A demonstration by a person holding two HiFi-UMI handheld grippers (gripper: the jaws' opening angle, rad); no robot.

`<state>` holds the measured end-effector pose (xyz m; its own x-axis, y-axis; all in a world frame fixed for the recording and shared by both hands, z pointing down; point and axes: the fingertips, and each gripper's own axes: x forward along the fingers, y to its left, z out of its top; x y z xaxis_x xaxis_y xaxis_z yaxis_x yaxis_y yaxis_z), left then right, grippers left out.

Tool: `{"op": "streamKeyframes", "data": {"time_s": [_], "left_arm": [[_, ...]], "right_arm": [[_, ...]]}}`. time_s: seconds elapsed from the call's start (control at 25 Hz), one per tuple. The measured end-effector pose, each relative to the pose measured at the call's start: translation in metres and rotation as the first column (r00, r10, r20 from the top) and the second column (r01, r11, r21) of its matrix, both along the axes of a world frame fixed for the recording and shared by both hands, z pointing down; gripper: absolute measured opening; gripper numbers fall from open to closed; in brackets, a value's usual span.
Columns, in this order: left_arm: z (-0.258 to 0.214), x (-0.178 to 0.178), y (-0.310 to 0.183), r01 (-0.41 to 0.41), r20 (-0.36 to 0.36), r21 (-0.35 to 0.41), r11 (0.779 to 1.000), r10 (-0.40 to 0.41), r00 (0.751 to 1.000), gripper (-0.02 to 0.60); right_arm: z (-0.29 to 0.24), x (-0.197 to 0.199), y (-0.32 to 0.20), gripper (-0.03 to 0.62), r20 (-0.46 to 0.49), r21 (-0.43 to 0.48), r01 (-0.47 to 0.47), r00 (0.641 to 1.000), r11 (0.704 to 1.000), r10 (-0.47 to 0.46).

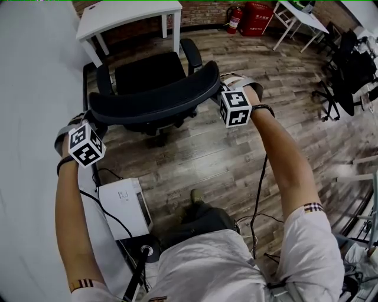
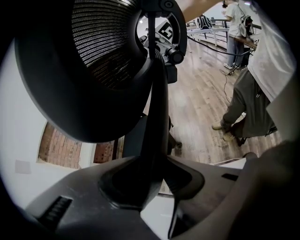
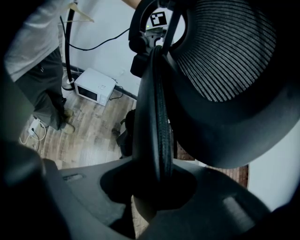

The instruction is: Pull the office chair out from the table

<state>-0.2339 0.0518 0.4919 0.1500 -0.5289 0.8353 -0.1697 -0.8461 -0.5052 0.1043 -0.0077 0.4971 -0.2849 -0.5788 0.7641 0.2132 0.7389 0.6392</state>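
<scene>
Head view: your left gripper (image 1: pixel 96 121) and right gripper (image 1: pixel 223 91) each pinch one backrest end of the office chair (image 1: pixel 155 99), near the white desk (image 1: pixel 127 12).

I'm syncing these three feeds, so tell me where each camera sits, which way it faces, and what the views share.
Head view: on the person's head, facing steeply down at the office chair and wood floor; forearms, left gripper, right gripper and legs show.
Left gripper view: on the left gripper, looking along its jaws, shut on the backrest edge; legs at right.
Right gripper view: on the right gripper, jaws shut on the backrest's other edge; legs at left.
Shared: both gripper views show the backrest and the opposite gripper.
</scene>
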Motion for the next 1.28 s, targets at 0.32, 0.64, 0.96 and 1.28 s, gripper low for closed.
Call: {"op": "streamKeyframes", "data": {"time_s": [0.32,0.64,0.96,1.28], "left_arm": [[-0.003,0.010,0.016,0.032,0.023,-0.012,0.999,-0.031,0.999,0.143],[-0.003,0.022,0.028,0.068,0.032,-0.002,0.998,-0.068,0.997,0.154],[-0.025,0.037,0.028,0.064,-0.016,0.079,0.995,-0.063,0.998,0.289],[-0.049,0.035,0.046,0.106,-0.072,0.123,0.987,-0.097,0.993,0.322]], "right_arm": [[-0.001,0.012,0.016,0.075,-0.005,-0.009,0.016,1.000,1.000,-0.016],[-0.002,0.022,0.025,0.082,0.003,0.006,0.027,1.000,1.000,-0.027],[-0.019,0.033,0.034,0.245,0.030,0.007,0.011,0.999,1.000,-0.012],[-0.045,0.063,0.046,0.261,0.105,0.035,-0.052,0.993,0.998,0.048]]}}
